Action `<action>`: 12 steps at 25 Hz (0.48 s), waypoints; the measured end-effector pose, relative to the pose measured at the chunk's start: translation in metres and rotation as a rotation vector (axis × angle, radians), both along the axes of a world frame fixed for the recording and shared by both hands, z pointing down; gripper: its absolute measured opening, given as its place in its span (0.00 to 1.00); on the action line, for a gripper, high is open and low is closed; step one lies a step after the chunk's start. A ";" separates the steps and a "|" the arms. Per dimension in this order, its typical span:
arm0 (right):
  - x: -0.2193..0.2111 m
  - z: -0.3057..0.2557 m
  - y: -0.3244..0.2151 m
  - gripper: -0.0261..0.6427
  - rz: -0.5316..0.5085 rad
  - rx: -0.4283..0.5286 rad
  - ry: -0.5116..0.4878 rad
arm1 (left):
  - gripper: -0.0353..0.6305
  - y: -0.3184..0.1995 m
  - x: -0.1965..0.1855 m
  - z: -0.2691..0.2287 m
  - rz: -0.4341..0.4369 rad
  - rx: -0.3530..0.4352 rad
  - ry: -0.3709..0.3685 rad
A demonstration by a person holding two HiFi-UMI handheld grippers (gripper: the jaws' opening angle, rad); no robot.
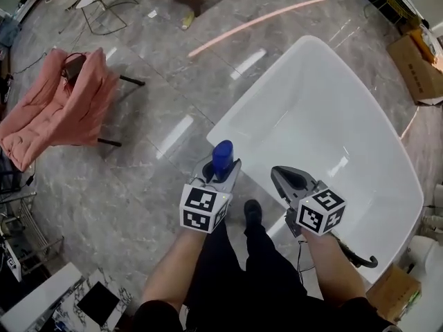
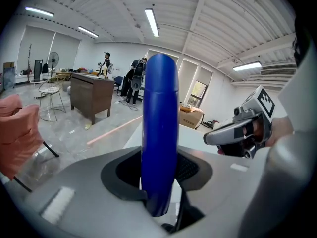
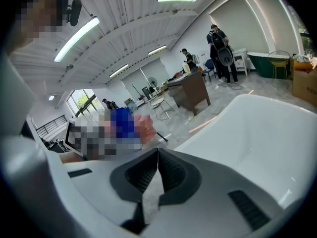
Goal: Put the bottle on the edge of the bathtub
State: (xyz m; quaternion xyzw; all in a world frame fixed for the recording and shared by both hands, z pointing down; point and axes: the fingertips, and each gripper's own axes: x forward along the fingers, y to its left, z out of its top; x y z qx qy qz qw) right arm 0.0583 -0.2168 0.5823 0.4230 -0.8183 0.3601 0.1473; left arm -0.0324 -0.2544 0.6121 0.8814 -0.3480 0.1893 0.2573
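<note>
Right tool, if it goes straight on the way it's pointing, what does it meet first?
Likely the rim of the bathtub, which lies just beside the line of the shut right tool. Past it only floor shows. Depth is unclear.

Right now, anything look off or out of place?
Nothing spilled or broken. The blue bottle is clamped in the left gripper; the right gripper is shut on nothing. Only floor clutter: a pink cloth slumped over a chair, and a pale pink strip lying loose beyond the bathtub.
</note>
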 end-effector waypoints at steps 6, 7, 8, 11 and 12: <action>0.005 0.025 0.004 0.06 0.033 -0.025 -0.009 | 0.29 -0.002 0.010 0.030 0.020 -0.010 0.000; 0.005 0.028 0.006 0.06 0.033 -0.029 -0.006 | 0.29 -0.002 0.011 0.034 0.023 -0.010 0.001; 0.004 0.032 0.007 0.06 0.033 -0.033 -0.003 | 0.29 -0.003 0.012 0.037 0.027 -0.007 0.002; 0.007 0.045 0.013 0.06 0.040 -0.047 0.010 | 0.29 -0.006 0.018 0.048 0.042 0.012 0.013; 0.009 0.050 0.015 0.06 0.044 -0.053 0.010 | 0.29 -0.008 0.022 0.053 0.045 0.018 0.017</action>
